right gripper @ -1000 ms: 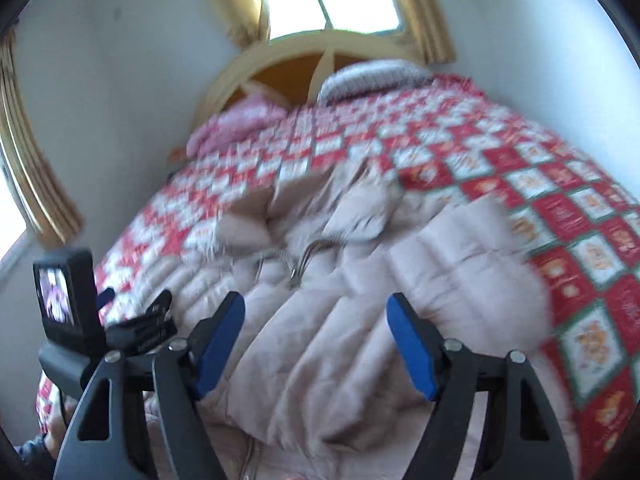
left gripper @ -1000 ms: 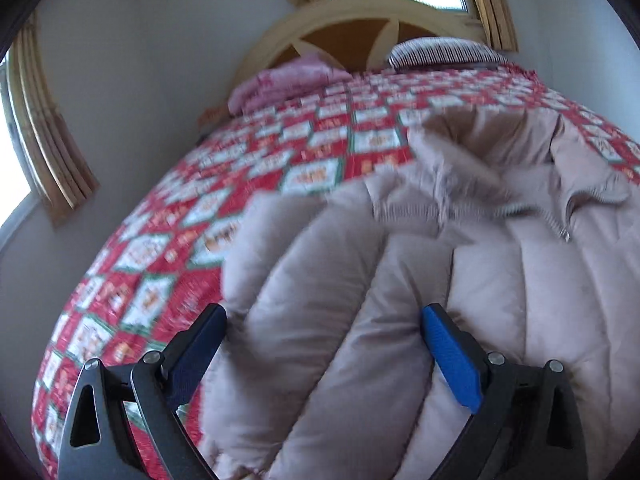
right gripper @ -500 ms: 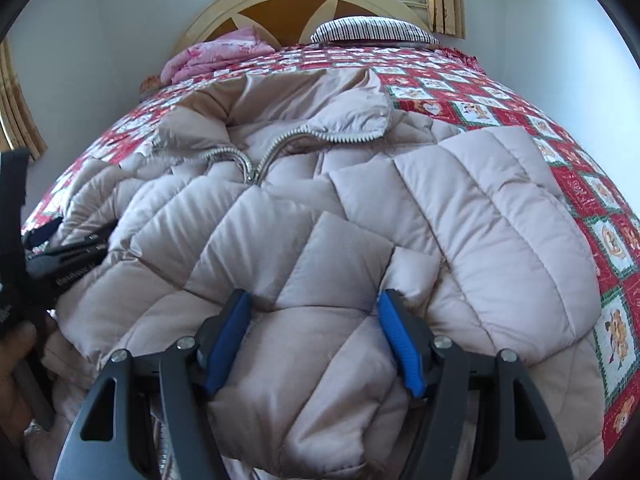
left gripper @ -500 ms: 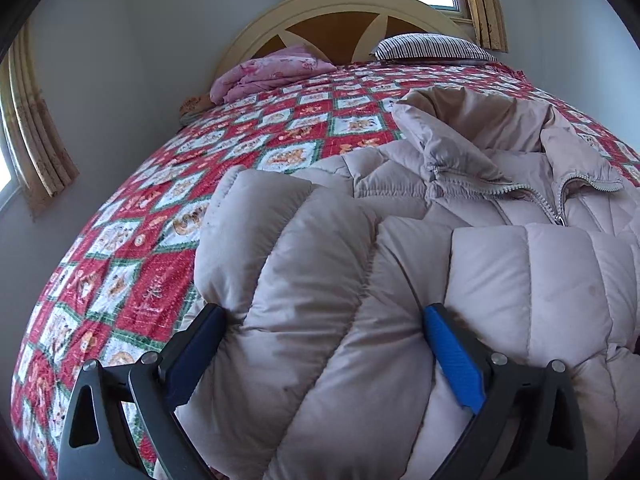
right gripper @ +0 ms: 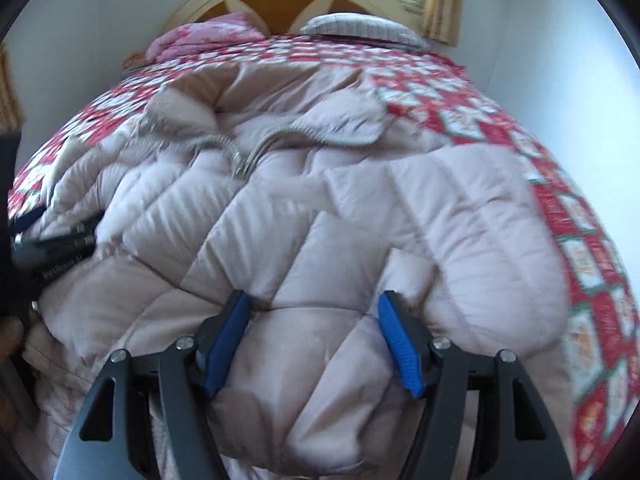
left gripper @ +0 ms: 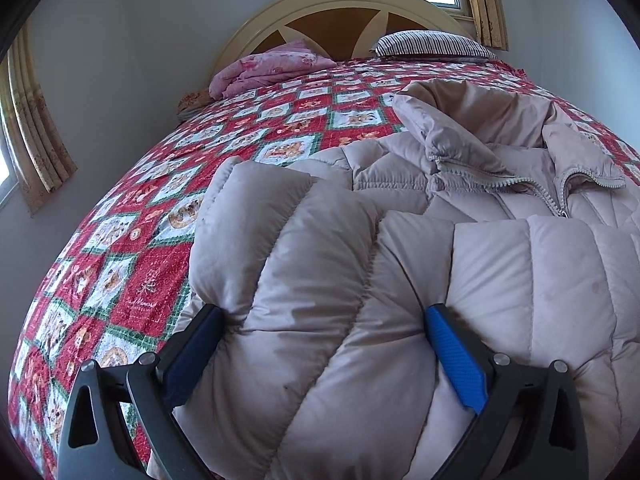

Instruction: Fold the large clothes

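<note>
A pale beige quilted puffer jacket (left gripper: 520,280) lies front up on the red patchwork bedspread (left gripper: 132,240), its collar and part-open zipper (left gripper: 532,188) toward the headboard. My left gripper (left gripper: 322,312) spans a thick padded fold at the jacket's near left side, and both blue pads dent the fabric. In the right wrist view the same jacket (right gripper: 440,208) fills the frame. My right gripper (right gripper: 314,298) is shut on a puffy bunch near its lower hem. The left gripper (right gripper: 52,252) and part of a hand (right gripper: 8,336) show at that view's left edge.
A folded pink blanket (left gripper: 272,68) and a striped pillow (left gripper: 432,44) lie by the arched headboard (left gripper: 340,12). Curtains (left gripper: 36,128) hang at a window in the left wall. Bare bedspread (right gripper: 580,240) runs along the jacket's right side, close to a white wall.
The jacket has settled flatter on the bed. The right gripper sank toward it, tilted down, and its jaws narrowed onto the padding. The left gripper barely moved.
</note>
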Demonstrator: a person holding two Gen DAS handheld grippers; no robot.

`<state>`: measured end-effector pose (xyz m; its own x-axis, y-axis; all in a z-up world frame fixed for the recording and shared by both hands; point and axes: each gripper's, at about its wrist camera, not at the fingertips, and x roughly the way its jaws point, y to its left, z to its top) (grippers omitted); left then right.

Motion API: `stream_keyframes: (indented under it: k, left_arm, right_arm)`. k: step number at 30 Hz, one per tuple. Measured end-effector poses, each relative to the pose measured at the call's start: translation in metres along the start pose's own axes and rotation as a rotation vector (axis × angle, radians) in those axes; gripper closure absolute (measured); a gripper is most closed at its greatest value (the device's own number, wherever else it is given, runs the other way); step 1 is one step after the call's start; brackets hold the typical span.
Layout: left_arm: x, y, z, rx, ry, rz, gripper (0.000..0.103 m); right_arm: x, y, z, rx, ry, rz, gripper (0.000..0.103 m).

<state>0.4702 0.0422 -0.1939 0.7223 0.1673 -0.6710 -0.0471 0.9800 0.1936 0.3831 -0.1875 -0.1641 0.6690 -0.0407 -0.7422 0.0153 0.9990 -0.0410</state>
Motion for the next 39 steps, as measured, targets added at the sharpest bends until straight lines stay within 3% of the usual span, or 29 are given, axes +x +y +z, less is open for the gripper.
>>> stream_keyframes:
  k: [2, 5, 10, 14, 24, 27, 30, 32, 35, 39]
  left_arm:
    - [0.0, 0.0, 0.0, 0.0, 0.0, 0.0, 0.002]
    - [0.0, 0.0, 0.0, 0.001, 0.001, 0.0, 0.002]
    - [0.0, 0.0, 0.0, 0.0, 0.001, -0.001, 0.002]
    - [0.0, -0.001, 0.0, 0.0, 0.001, -0.003, 0.002]
    - [-0.005, 0.001, 0.002, -0.013, -0.006, -0.013, 0.002]
    - [-0.025, 0.011, 0.007, -0.035, -0.03, -0.042, 0.002]
    - [-0.056, 0.02, 0.02, -0.078, -0.123, -0.057, 0.002]
    - [-0.068, 0.019, 0.033, -0.093, -0.144, -0.095, 0.002]
    - [-0.067, 0.004, 0.047, -0.082, -0.119, -0.148, 0.002]
    - [-0.041, -0.021, 0.042, -0.031, -0.06, -0.128, 0.002]
  right_arm:
    - [-0.026, 0.004, 0.009, 0.019, -0.077, -0.014, 0.033]
    - [-0.046, 0.024, 0.022, -0.013, -0.14, 0.032, 0.033]
    - [-0.019, 0.049, 0.028, -0.068, -0.11, 0.045, 0.033]
    - [0.009, 0.039, 0.017, -0.041, -0.053, 0.04, 0.033]
    - [0.029, 0.021, 0.0, -0.004, -0.045, 0.075, 0.032]
    - [0.031, 0.019, -0.002, 0.013, -0.046, 0.09, 0.031]
    - [0.031, 0.019, -0.003, 0.018, -0.045, 0.09, 0.031]
    - [0.032, 0.018, -0.004, 0.021, -0.047, 0.092, 0.031]
    - [0.031, 0.019, -0.005, 0.019, -0.05, 0.088, 0.031]
    - [0.032, 0.02, -0.005, 0.02, -0.05, 0.089, 0.031]
